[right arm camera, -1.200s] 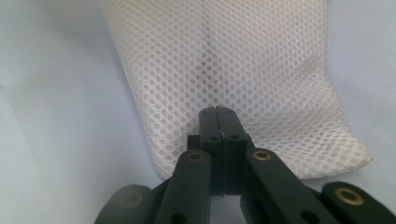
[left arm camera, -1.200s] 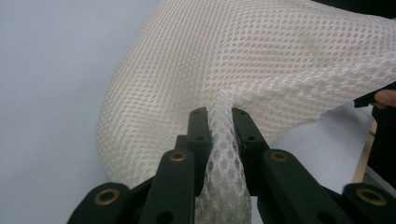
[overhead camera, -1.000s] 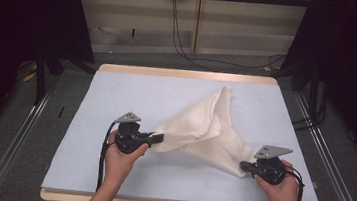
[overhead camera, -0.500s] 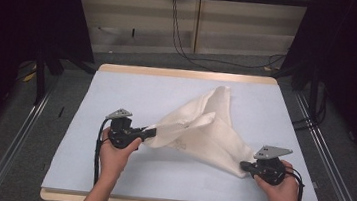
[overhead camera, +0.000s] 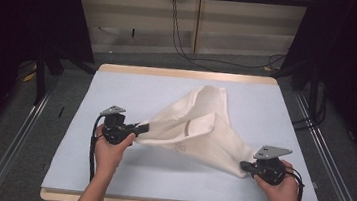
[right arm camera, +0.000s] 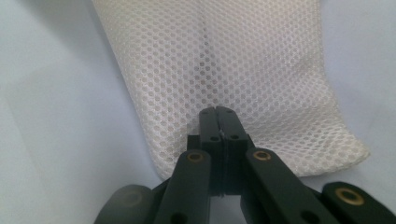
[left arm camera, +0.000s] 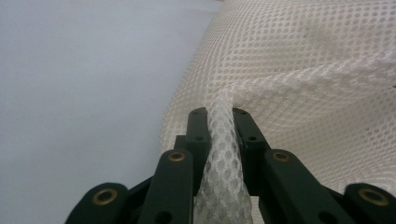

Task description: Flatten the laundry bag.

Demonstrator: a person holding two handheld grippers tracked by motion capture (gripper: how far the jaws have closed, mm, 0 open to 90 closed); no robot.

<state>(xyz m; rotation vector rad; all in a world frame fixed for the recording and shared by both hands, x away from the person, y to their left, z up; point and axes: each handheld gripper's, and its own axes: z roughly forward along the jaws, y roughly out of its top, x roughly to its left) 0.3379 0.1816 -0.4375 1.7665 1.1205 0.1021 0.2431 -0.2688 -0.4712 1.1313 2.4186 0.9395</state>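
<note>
The left claw (overhead camera: 139, 126) is clamped on a bunched edge of a white mesh bag (overhead camera: 198, 128), and the right claw (overhead camera: 243, 165) is clamped on its opposite corner. The bag lies mid-worktop (overhead camera: 117, 89), partly lifted between them. To spread it well, draw both hands apart evenly, keeping the mesh low and taut.

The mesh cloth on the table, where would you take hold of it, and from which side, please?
Take the mesh cloth at its near corners, coming in low from the outer sides. The left gripper pinches a bunched edge at the left corner; the right gripper pinches the right corner. The cloth fans out from those points, so edges there are free to grip.
</note>
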